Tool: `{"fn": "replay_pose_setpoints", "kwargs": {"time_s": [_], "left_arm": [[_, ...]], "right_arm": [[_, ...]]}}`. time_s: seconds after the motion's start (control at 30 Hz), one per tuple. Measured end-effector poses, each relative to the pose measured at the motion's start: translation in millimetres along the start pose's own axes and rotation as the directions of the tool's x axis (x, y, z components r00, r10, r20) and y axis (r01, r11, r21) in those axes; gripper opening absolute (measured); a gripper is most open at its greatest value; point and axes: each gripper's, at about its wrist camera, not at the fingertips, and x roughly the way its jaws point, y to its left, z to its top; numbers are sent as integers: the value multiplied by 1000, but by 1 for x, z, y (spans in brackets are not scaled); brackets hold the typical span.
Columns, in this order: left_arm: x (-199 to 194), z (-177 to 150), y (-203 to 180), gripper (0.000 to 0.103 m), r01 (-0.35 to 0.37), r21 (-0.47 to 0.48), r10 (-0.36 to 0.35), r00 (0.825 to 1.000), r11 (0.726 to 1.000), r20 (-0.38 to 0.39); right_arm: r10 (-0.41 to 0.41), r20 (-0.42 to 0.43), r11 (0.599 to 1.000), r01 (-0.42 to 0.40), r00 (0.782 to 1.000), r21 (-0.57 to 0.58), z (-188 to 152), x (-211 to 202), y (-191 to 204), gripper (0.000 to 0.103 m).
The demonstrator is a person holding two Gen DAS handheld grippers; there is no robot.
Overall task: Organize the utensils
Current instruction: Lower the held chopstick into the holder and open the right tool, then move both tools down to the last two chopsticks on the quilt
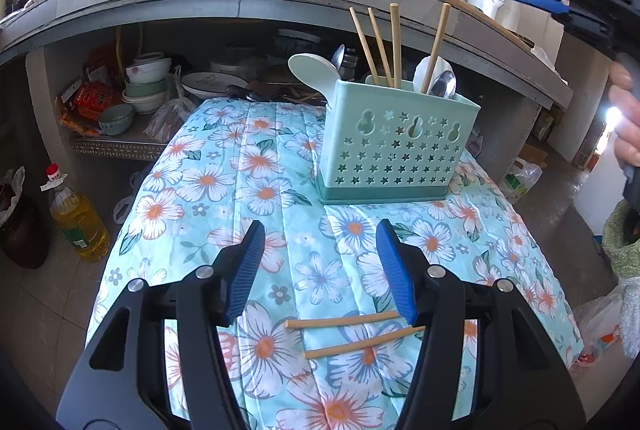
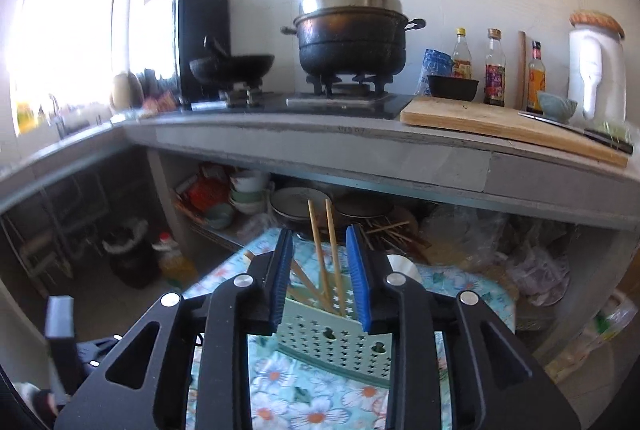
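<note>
Two grippers are working over a floral cloth (image 1: 224, 166). Centre right, a green caddy (image 1: 396, 146) is holding four chopsticks (image 1: 394, 46) and spoons (image 1: 444, 84). Lower centre, the left gripper (image 1: 320, 270) is hanging spread above two loose chopsticks (image 1: 344, 322). The right gripper (image 2: 320, 274) is gaping, touching nothing.

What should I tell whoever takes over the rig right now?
Left gripper: open, empty, hovering above the floral tablecloth.
Right gripper: open, nothing pinched, up by the green utensil caddy.
Done: four chopsticks, a white rice paddle and metal spoons stand in the caddy.
Left: two loose chopsticks lying on the cloth by the left gripper go into the caddy.
</note>
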Motion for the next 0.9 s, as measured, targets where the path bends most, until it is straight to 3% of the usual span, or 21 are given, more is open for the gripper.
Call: {"fn": "replay_pose_setpoints", "kwargs": {"time_s": [0.2, 0.33, 0.43, 0.57, 0.63, 0.7, 0.77, 0.83, 0.9], "left_arm": [[-4, -3, -7, 55, 25, 21, -25, 1000, 999, 1], [-6, -8, -16, 55, 76, 56, -75, 997, 996, -19], [-6, -17, -29, 55, 128, 120, -123, 991, 985, -51], [4, -38, -57, 54, 181, 243, -149, 979, 953, -141], [10, -50, -75, 47, 198, 334, -143, 972, 921, -184], [17, -64, -95, 41, 202, 443, -111, 969, 874, -222], [26, -77, -112, 36, 175, 554, -49, 971, 814, -235], [36, -89, -128, 27, 148, 660, 11, 973, 737, -230], [42, -98, -137, 26, 112, 736, 58, 978, 668, -201]], "right_arm": [[76, -2, 980, -74, 997, 183, -25, -38, -30, 35], [104, -112, 945, -63, 988, 321, -72, -45, -48, 43], [91, -261, 909, 26, 961, 416, -123, -38, -59, 44], [125, -426, 830, 141, 896, 539, -197, -29, -74, 44], [148, -466, 781, 186, 873, 597, -228, -30, -80, 44], [162, -464, 744, 202, 871, 638, -244, -35, -84, 44], [172, -454, 718, 204, 874, 665, -254, -37, -88, 44], [181, -441, 700, 201, 879, 686, -258, -39, -92, 44], [185, -435, 694, 196, 882, 692, -258, -41, -93, 44]]}}
